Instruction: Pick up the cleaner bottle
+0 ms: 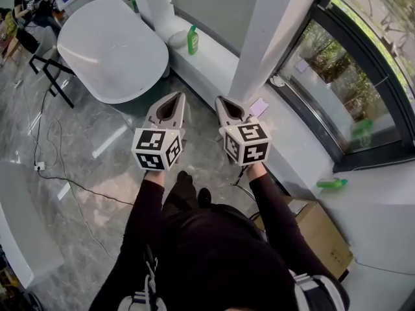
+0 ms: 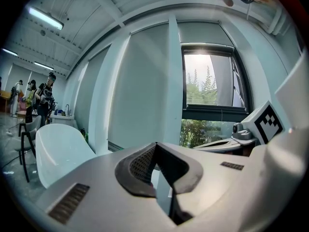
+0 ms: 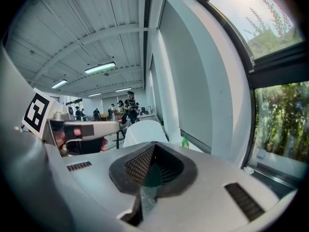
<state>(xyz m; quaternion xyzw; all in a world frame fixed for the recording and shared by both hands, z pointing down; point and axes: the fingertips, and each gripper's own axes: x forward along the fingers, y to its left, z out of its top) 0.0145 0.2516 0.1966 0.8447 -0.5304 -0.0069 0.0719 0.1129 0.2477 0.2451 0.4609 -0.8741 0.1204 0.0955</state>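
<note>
While the cleaner bottle (image 1: 192,39) stands on the ledge (image 1: 217,67), left gripper (image 1: 176,97) and right gripper (image 1: 221,100) both hang closed, empty.

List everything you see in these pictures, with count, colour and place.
floor: 1, grey marble, underfoot
window: 1, dark frame, right
ledge: 1, white, below the window
bathtub: 1, white, on the floor, upper left
bottle: 1, green, upright on the ledge past the bathtub
green item: 1, lying on the ledge at right; too small to name
column: 1, white, rising from the ledge
box: 1, brown, on the floor, lower right
people: several, far behind the bathtub
left tongs: 1, grey, shut, empty
right tongs: 1, grey, shut, empty
sleeves: 2, black, bottom middle
</note>
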